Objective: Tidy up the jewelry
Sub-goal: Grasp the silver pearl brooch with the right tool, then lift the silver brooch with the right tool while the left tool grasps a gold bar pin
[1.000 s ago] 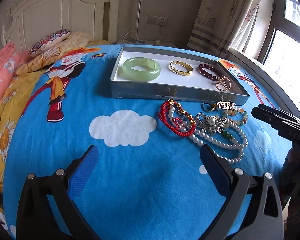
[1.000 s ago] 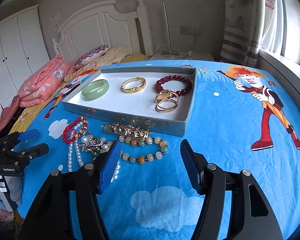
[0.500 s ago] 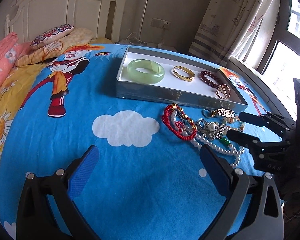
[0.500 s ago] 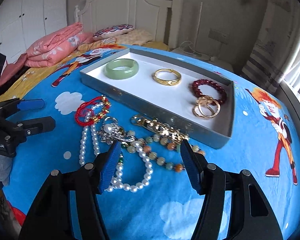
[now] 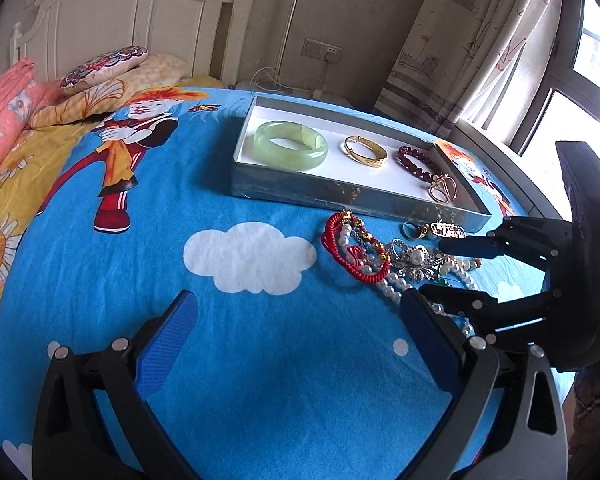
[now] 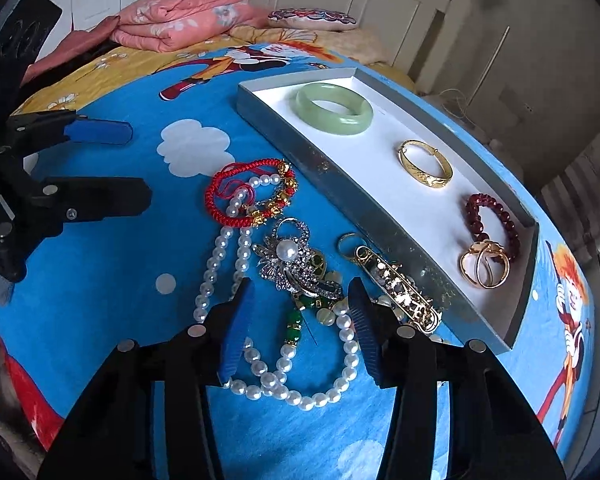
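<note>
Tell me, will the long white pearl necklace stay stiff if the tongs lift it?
Probably not. The pearl necklace lies in loose curves, so it likely dangles. It overlaps the red bracelet and the sparkly brooch, so it may drag them. Round beads could slip.

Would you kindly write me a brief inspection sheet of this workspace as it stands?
Surface: blue cartoon bedspread.
Job's things: tray holds jade bangle, gold bangle, dark red bead bracelet and gold rings; pearl necklace, red cord bracelet and brooch tangled beside it.
Clutter: folded pink quilt.
Grippers: right gripper open over the pile; left gripper open, empty.
Cables: white cord below wall socket.
Surroundings: headboard, curtain, window.
</note>
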A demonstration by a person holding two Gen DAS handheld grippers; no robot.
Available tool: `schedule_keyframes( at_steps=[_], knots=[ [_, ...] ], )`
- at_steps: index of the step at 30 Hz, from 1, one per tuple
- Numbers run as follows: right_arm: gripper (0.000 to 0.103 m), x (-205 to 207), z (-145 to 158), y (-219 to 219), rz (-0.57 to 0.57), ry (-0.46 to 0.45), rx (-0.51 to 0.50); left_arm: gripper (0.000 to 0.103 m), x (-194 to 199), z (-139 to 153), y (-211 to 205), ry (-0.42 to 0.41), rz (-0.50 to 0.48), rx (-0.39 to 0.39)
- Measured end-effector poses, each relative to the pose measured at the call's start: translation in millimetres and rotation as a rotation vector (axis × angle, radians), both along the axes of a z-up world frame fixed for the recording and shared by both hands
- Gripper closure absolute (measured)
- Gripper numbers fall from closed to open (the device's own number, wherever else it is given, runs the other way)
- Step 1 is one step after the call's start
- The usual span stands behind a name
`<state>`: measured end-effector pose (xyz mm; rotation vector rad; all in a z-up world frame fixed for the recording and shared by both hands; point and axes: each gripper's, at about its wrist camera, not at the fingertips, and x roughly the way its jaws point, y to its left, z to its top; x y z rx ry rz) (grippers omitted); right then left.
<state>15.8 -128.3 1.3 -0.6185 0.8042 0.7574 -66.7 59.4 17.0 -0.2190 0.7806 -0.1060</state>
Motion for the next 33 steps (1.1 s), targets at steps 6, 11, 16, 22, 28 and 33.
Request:
schedule_keyframes(
  at_steps=[6, 11, 16, 22, 28, 33],
  knots=[
    [0.056, 15.8, 1.4, 19.5, 0.054, 0.029, -0.001, 0.003, 0.0, -0.6, -0.4, 0.002, 0.001, -0.001],
    [0.056, 24.2, 1.2, 22.2, 0.077, 0.068, 0.024, 0.003, 0.1, -0.9, -0.6, 0.004, 0.001, -0.002],
    [0.068, 13.4, -1.3, 12.2, 0.065, 0.098, 0.088, 0.003, 0.1, -1.4, -0.6, 0.004, 0.002, -0.006],
    [0.069, -19.1, -3.7, -8.3, -0.037, 0.103, 0.135, 0.003, 0.0, -1.8, -0.1, 0.005, 0.002, -0.006],
    [0.072, -36.0, 5.0, -56.1, -0.179, 0.08, 0.302, 0.003, 1.0, -4.1, -1.3, 0.013, -0.001, -0.001],
    [0.072, -30.7, 8.3, -84.9, -0.294, 0.06, 0.371, 0.003, 1.6, -4.6, -4.7, 0.022, -0.015, 0.014]
  ],
)
